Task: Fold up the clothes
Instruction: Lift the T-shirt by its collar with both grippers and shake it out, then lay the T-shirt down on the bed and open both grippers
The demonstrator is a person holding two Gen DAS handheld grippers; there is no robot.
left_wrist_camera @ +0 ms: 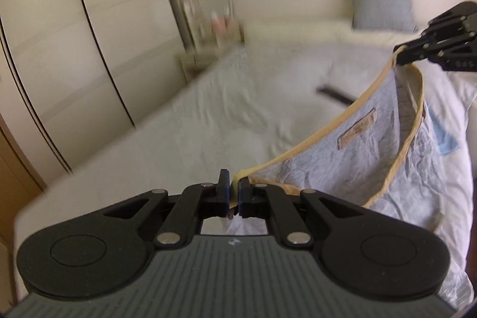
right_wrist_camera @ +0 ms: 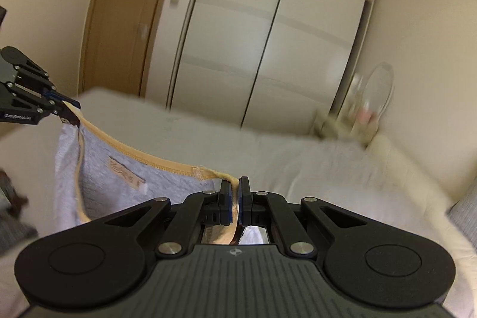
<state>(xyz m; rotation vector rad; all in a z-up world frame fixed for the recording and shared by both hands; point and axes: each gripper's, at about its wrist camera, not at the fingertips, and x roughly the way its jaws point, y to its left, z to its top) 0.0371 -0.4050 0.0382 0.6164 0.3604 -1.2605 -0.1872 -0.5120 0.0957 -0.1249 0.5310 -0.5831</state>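
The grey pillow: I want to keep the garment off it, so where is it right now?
The grey pillow shows in the left wrist view at upper right, propped against the wall at the far end of the bed, beyond the held garment.

The garment point(left_wrist_camera: 384, 145) hangs over the bed point(left_wrist_camera: 208, 115), strung between left gripper point(left_wrist_camera: 234, 192) at six o'clock and right gripper point(left_wrist_camera: 401, 55) at two. Pillow point(left_wrist_camera: 380, 0) at one o'clock, wardrobe point(left_wrist_camera: 89, 49) at ten, nightstand point(left_wrist_camera: 208, 49) between them.

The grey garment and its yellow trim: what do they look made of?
Garment: soft, matte, heathered grey knit, probably cotton jersey; it sags and creases between the left gripper and right gripper. Trim: tan-yellow band with visible stitching, likely elastic or ribbing.
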